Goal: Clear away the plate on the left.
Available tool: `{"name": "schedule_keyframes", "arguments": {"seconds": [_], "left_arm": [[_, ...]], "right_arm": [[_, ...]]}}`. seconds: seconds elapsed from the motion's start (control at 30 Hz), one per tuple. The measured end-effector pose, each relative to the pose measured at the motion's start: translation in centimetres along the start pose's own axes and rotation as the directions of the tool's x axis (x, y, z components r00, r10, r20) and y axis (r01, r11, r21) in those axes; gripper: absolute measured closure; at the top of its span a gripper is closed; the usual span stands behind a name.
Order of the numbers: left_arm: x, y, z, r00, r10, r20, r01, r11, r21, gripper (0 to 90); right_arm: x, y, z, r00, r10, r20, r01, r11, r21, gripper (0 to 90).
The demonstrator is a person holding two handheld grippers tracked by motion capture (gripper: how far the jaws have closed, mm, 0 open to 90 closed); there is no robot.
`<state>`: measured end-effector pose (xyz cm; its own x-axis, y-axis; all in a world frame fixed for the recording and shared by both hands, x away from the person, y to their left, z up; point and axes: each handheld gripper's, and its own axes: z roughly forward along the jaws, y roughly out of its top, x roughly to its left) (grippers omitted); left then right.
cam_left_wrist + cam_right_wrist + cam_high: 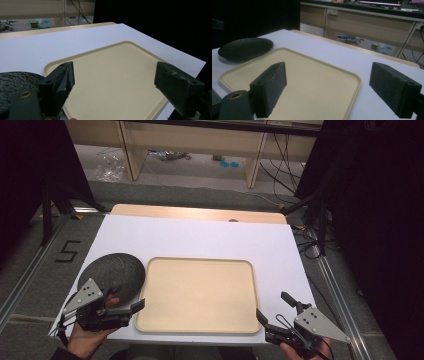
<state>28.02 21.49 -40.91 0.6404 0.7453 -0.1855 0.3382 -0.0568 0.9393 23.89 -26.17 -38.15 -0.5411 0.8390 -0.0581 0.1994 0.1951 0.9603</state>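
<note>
At the near left corner of the table, the left gripper (127, 306) is sitting in the person's hand (90, 332) with its jaws standing wide apart and nothing between them, and it is pointing across the near edge of the cream tray (197, 330). Just beyond that gripper, the black plate (112, 270) is lying flat on the white tabletop (200, 237), right beside the tray's left rim and apparently touching or slightly overlapping it; in the left gripper view the plate (15, 83) is showing at the lower left, outside the spread jaws rather than between them. Over at the near right corner, the right gripper (272, 312) is likewise gaping open and empty, aiming toward the tray from off its right side, and the right gripper view is looking past its jaws at the tray (352, 75) with the plate (245, 48) well beyond on the far side. The tray is carrying nothing at all. Judging from this layout, the work is hardly underway: the plate is looking like the thing to be handled, probably bound for the tray, and no grasp is made yet. Closing the left gripper on the plate's rim, lifting it and setting it down are all still ahead.
</note>
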Motion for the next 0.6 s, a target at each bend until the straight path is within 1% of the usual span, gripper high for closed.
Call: {"name": "schedule_keyframes", "arguments": {"seconds": [0.07,0.17,0.3,0.33,0.37,0.43,0.47,0.57,0.6], "left_arm": [[0.04,0.01,-0.02,1.0000,0.001,-0.001,-0.001,1.0000,0.002,16.4],[0.13,0.05,-0.04,0.9999,-0.016,-0.001,0.016,0.9999,-0.003,16.4],[0.29,0.07,-0.05,0.9998,-0.020,-0.008,0.020,0.9998,-0.004,16.3],[0.30,0.08,-0.03,0.9997,-0.024,-0.010,0.024,0.9997,-0.004,16.4],[0.34,0.09,-0.01,0.9997,-0.022,-0.011,0.022,0.9998,-0.002,16.3],[0.38,0.09,0.03,0.9997,-0.020,-0.012,0.020,0.9998,-0.001,16.4],[0.41,0.08,0.14,0.9995,-0.028,-0.018,0.028,0.9996,0.001,16.4],[0.52,0.07,0.27,0.9993,-0.028,-0.027,0.028,0.9996,0.008,16.5],[0.64,0.06,0.31,0.9986,-0.034,-0.039,0.035,0.9993,0.012,16.4]], "right_arm": [[0.01,-0.01,-0.01,1.0000,0.000,0.002,0.000,1.000,0.008,15.3],[-0.01,-0.02,0.03,1.0000,-0.001,0.002,0.001,1.000,0.008,15.3],[-0.02,-0.14,0.21,1.0000,0.001,-0.006,-0.001,1.000,-0.006,15.3],[-0.04,-0.12,0.13,1.0000,-0.003,-0.001,0.003,1.000,0.004,15.4],[0.03,-0.14,0.12,1.0000,0.010,-0.002,-0.009,1.000,0.009,15.3],[-0.01,-0.14,0.07,1.0000,0.008,-0.003,-0.008,1.000,0.016,15.3],[-0.14,-0.17,0.10,1.0000,-0.003,-0.006,0.003,1.000,0.019,15.3],[-0.21,-0.23,0.19,0.9999,0.000,-0.013,0.000,1.000,0.008,15.4],[-0.24,-0.28,0.25,0.9999,0.003,-0.010,-0.003,1.000,0.000,15.3]]}}
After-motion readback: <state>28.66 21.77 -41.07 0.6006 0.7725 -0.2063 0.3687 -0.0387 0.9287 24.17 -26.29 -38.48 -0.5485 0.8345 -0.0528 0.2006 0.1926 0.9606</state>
